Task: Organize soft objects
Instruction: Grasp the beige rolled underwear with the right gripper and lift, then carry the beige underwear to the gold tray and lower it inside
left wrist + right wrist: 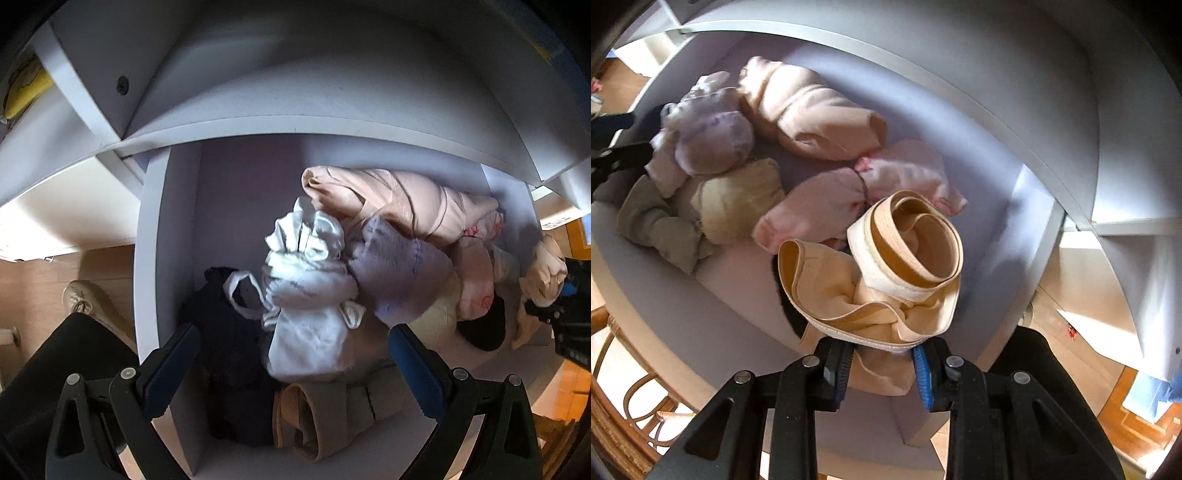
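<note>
- The right wrist view alone shows the right gripper (pixel 882 365) clenched on a beige stretchy garment with a broad elastic waistband (pixel 886 280); the cloth is pinched between both blue pads and bunches toward 12 o'clock from the jaws.
- That view also shows a pale pink rolled garment (pixel 812 110) at 11 o'clock on the white shelf compartment floor (pixel 738 280), with a lilac fluffy bundle (pixel 709 136) at 10 o'clock.
- The left wrist view alone shows the left gripper (pixel 291 365) released, jaws wide apart, nothing between the pads.
- A white crumpled cloth bundle (pixel 306 291) lies at 12 o'clock just beyond those jaws; a black garment (pixel 229 350) sits at 10 o'clock.
- At 3 o'clock there, the beige garment hangs in the other gripper.
</note>
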Demonstrator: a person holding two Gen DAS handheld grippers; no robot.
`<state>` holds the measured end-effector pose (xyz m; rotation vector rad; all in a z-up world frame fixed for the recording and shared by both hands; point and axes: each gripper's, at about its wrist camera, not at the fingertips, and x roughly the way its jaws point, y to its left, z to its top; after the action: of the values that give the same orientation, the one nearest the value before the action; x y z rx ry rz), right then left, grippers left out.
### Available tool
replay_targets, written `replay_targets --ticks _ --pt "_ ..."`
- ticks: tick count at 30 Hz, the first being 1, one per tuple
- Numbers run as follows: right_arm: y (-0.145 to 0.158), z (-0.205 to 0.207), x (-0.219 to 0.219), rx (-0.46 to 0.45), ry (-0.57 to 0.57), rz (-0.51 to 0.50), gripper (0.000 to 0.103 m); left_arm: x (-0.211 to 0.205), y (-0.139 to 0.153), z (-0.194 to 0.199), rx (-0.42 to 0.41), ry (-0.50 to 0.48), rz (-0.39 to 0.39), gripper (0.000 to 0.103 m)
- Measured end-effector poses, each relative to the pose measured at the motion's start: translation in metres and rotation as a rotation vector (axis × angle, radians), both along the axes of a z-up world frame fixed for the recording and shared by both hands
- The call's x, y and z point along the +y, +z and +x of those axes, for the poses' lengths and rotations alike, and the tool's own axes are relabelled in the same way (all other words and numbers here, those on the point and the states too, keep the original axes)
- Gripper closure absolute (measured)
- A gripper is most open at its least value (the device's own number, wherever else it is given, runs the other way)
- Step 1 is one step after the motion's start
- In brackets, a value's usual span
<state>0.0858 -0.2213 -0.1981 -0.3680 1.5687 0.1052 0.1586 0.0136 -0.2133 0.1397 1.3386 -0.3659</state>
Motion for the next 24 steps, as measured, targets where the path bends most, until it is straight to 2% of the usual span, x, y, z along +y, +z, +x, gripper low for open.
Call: replay_targets --ticks 5,9,12,14,17,19,24 --pt "0.012 -0.008 0.02 -0.037 0.067 0.0 0.074 -0.004 -0.007 0.011 -0.013 0.015 0.018 0.001" --pt "0.022 -0.012 0.028 -0.061 0.083 -0.004 0.074 0.0 -0.016 0.017 0.001 0.051 -0.018 0.016" --pt "0.032 -0.015 0.03 -0.102 0.092 -0.001 0.074 0.001 -0.021 0.02 0.016 0.039 -0.035 0.02" --pt "0.049 -0.02 0.038 -0.134 0.109 0.005 0.074 0.0 -0.024 0.02 0.016 0.022 -0.028 0.022" --pt "0.066 -0.026 0.047 -0.165 0.154 0.011 0.074 -0.002 -0.03 0.023 0.037 -0.001 -0.036 0.035" --pt "0.071 -0.033 0.057 -0.172 0.196 0.008 0.074 -0.003 -0.034 0.023 0.071 -0.009 -0.058 0.048" --pt "0.078 -0.05 0.079 -0.192 0.311 -0.034 0.074 -0.001 -0.039 0.023 0.079 -0.027 -0.046 0.059"
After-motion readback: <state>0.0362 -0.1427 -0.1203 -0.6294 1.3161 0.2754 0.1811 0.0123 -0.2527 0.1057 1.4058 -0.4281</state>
